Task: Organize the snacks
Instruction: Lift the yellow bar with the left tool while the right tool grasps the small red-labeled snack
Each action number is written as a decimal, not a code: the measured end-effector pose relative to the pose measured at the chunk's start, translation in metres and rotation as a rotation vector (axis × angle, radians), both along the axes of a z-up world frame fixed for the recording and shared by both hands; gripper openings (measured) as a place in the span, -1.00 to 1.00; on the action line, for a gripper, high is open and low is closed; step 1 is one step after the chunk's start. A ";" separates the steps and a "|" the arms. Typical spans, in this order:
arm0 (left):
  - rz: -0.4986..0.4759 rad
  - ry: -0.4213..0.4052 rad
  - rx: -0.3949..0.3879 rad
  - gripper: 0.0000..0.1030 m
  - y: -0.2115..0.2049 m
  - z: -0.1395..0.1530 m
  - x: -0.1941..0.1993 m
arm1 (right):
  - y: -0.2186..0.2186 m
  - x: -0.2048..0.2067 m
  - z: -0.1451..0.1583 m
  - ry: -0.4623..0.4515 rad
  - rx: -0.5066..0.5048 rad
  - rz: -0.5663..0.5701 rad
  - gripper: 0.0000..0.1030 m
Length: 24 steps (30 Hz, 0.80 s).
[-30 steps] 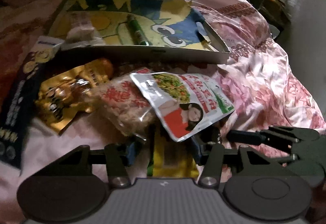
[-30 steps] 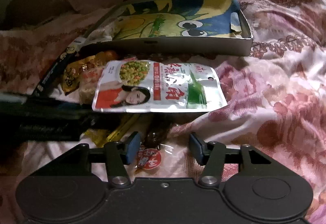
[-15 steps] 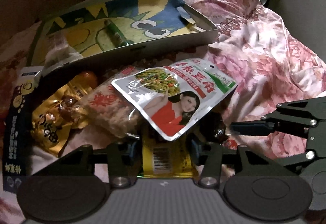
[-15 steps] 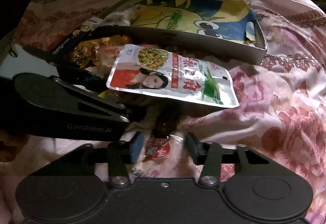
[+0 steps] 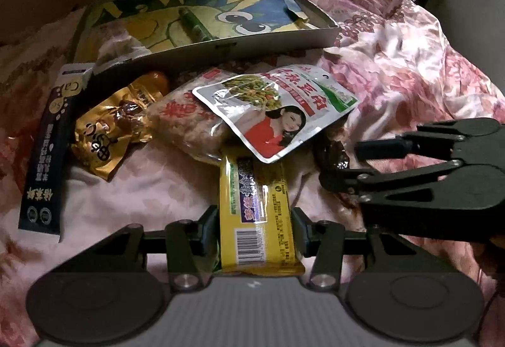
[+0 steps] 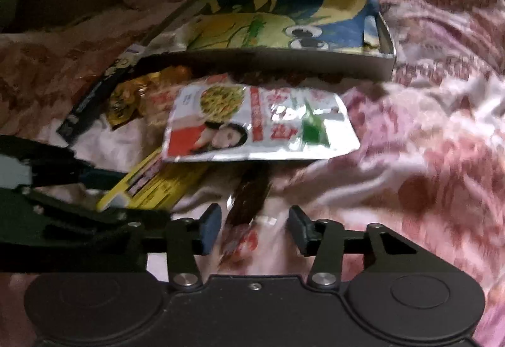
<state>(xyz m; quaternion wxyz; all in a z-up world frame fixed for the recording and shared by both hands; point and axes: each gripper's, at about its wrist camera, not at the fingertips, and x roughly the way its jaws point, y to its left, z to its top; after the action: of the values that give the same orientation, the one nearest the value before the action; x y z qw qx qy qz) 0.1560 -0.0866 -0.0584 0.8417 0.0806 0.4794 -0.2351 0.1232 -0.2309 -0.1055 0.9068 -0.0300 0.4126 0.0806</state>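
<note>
The left gripper (image 5: 255,228) has its fingers (image 5: 210,228) clenched on the near end of a yellow packet (image 5: 257,214). The packet's far end is tucked under a silver pouch (image 5: 277,108) on the bed (image 5: 410,69). The right gripper (image 6: 252,228) has just been opening. Its fingers (image 6: 210,225) stand released on either side of a brown snack (image 6: 249,202), with gaps both sides. That snack also runs under the pouch. A shallow box (image 5: 221,44) lies behind the pile.
</note>
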 end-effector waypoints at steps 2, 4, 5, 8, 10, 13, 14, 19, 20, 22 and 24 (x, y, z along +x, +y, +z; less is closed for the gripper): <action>0.003 0.003 -0.008 0.03 0.001 -0.001 0.003 | -0.001 0.003 -0.001 -0.012 0.004 0.002 0.11; 0.000 -0.002 -0.009 0.04 0.001 -0.003 0.005 | -0.002 0.007 -0.004 -0.006 0.021 0.000 0.15; -0.005 -0.006 -0.007 0.04 0.001 -0.003 0.005 | -0.002 0.008 -0.005 -0.004 0.023 0.000 0.16; -0.018 -0.014 -0.008 0.04 0.000 -0.004 0.007 | -0.002 0.008 -0.006 0.004 0.019 0.006 0.06; -0.018 -0.020 -0.001 0.05 -0.002 -0.005 0.007 | 0.002 0.006 -0.005 0.007 0.003 0.029 -0.21; -0.026 -0.034 0.020 0.03 -0.004 -0.004 0.004 | 0.007 0.001 -0.002 0.003 -0.035 0.040 -0.29; -0.026 -0.035 0.023 0.02 -0.004 -0.004 0.002 | 0.008 -0.001 -0.001 0.005 -0.035 0.040 -0.30; -0.003 -0.008 0.015 0.02 0.001 0.001 -0.006 | 0.014 -0.012 0.006 -0.007 -0.073 0.054 -0.41; 0.004 0.003 0.007 0.02 0.003 0.002 -0.007 | 0.016 -0.015 0.006 -0.009 -0.087 0.061 -0.41; 0.021 0.026 -0.014 0.02 0.008 0.004 -0.010 | 0.021 -0.022 0.006 -0.016 -0.126 0.082 -0.41; 0.041 0.047 -0.036 0.02 0.012 0.006 -0.012 | 0.026 -0.027 0.007 -0.029 -0.162 0.101 -0.42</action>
<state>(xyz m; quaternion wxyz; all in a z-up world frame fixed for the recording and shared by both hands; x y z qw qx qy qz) 0.1440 -0.0745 -0.0523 0.8360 0.0500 0.4964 -0.2282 0.0965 -0.2051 -0.0989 0.9021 -0.1251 0.4026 0.0920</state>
